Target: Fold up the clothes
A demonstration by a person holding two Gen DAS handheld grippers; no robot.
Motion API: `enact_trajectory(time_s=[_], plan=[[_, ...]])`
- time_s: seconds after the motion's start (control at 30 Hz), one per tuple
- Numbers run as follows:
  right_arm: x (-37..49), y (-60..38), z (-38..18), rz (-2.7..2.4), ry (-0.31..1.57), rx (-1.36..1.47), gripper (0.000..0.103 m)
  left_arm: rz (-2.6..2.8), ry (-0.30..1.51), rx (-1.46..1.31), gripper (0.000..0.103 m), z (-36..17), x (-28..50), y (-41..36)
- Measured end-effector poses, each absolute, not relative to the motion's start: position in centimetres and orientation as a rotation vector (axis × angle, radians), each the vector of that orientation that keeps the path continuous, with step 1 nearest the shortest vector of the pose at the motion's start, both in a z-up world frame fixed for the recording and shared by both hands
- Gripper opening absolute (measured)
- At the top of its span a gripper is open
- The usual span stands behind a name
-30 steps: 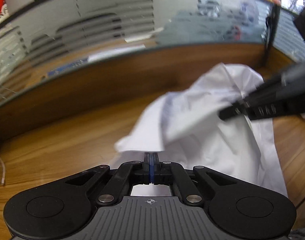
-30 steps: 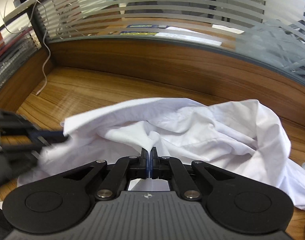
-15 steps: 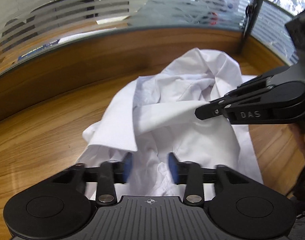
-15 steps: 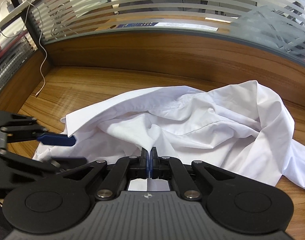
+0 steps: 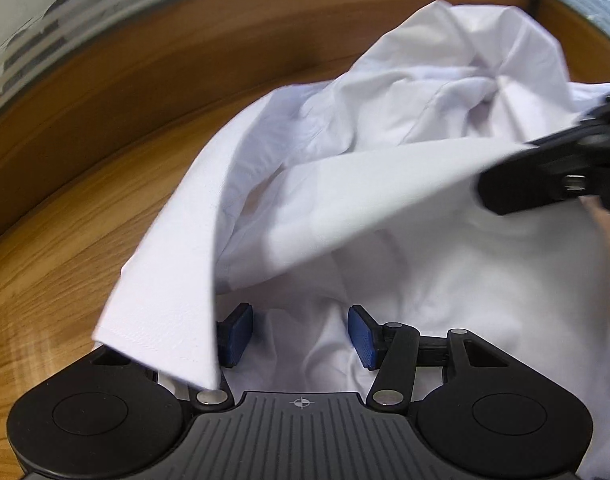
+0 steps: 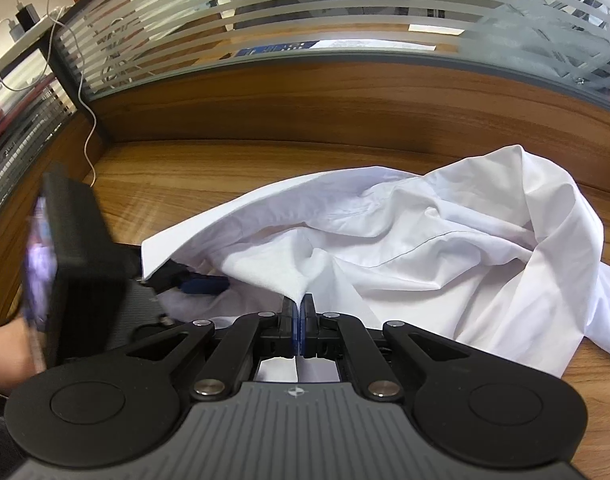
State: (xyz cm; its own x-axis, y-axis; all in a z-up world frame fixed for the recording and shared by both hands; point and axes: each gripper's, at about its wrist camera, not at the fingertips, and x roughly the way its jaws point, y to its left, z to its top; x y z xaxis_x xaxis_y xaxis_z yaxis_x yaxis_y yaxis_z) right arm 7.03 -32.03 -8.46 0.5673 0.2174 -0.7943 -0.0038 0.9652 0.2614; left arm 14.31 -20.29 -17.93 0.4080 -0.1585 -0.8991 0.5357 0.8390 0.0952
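- The left gripper (image 5: 301, 334), clamped on cloth a second ago, now has its jaws opening over the white shirt (image 5: 405, 240), a loose flap draped on one finger.
- The right gripper (image 6: 298, 312) stays pinched on a shirt fold.
- The shirt lies crumpled on the wooden desk (image 6: 233, 168).
- The printing behind the frosted glass partition (image 6: 345, 12) is probably too blurred to read.

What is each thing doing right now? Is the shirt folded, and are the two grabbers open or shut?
Shirt: not folded, crumpled in a heap on the desk, one part lifted.
Right gripper: shut on a fold of the shirt.
Left gripper: jaws opening, shirt cloth between them but not pinched, a flap draped over its left finger.
Desk: shirt lying on it.
Cable: hanging down loose at the desk's corner.
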Motion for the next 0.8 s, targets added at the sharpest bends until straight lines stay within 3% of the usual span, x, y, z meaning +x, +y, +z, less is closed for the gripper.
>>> enact_trajectory(time_s=[0.07,0.17,0.37,0.67,0.8], plan=[[7.1,-31.8,-8.5,0.138,0.964,0.235,0.001,-0.428,1.077,0.403,0.035,-18.4,14.5,-20.1],[7.1,-31.6,-8.5,0.137,0.963,0.222,0.001,-0.431,1.068,0.366,0.016,-17.9,14.3,-19.1],[7.0,-32.5,-7.4,0.121,0.933,0.235,0.001,-0.446,1.013,0.208,0.006,-13.5,13.2,-15.6],[6.7,-33.8,-5.1,0.041,0.876,0.181,0.001,-0.567,0.868,-0.118,0.005,-3.2,10.1,-10.2],[6.6,-34.4,-5.8,-0.009,0.892,0.167,0.001,-0.544,0.884,-0.193,0.005,-2.6,9.9,-7.8]])
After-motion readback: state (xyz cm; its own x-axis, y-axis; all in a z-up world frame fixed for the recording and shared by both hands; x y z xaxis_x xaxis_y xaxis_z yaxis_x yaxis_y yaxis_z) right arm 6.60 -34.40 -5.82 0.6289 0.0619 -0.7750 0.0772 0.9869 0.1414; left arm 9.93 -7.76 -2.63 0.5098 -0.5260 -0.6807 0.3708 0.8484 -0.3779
